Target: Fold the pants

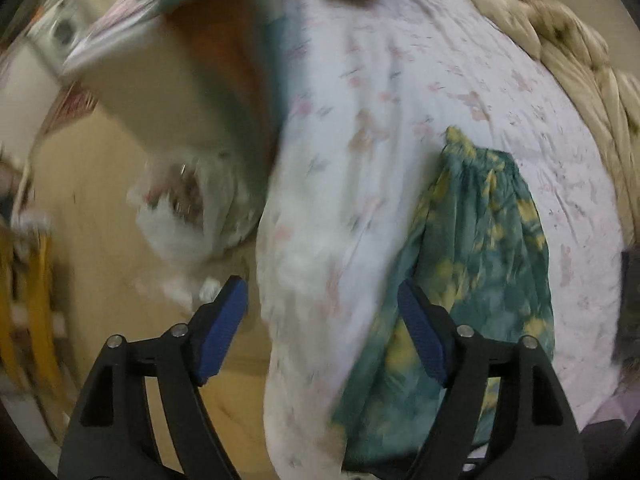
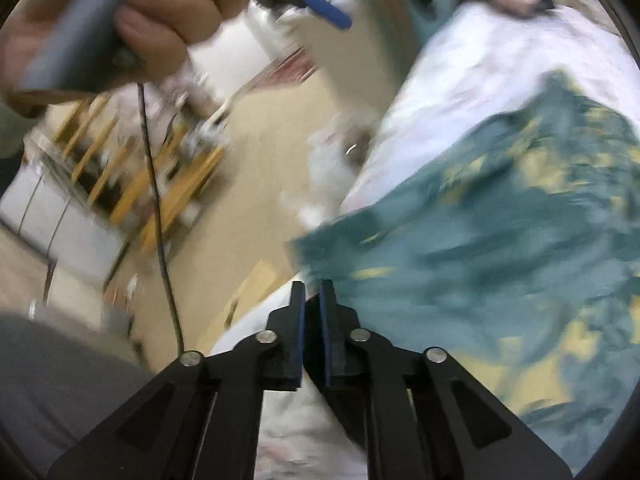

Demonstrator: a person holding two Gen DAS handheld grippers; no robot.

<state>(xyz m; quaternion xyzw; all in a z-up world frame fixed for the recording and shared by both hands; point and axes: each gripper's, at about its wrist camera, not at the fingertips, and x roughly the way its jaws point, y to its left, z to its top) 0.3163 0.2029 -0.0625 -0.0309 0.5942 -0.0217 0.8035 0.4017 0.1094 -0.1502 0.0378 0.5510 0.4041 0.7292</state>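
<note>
Teal pants with yellow flowers (image 1: 472,256) lie on a bed with a pale floral sheet (image 1: 400,80), one end hanging toward the bed's near edge. My left gripper (image 1: 322,328) is open and empty, above the bed's edge, with its right finger over the pants. In the right wrist view the pants (image 2: 500,240) spread across the right half, blurred by motion. My right gripper (image 2: 313,300) is shut at the pants' left edge; whether cloth sits between the pads is not clear. The hand holding the left gripper (image 2: 160,12) shows at top left.
A beige quilt (image 1: 568,52) is bunched along the bed's far right side. A white bag (image 1: 188,216) lies on the tan floor beside the bed. A wooden rack (image 2: 132,176) and white boxes (image 2: 52,216) stand on the floor at left. A cable (image 2: 156,200) hangs down.
</note>
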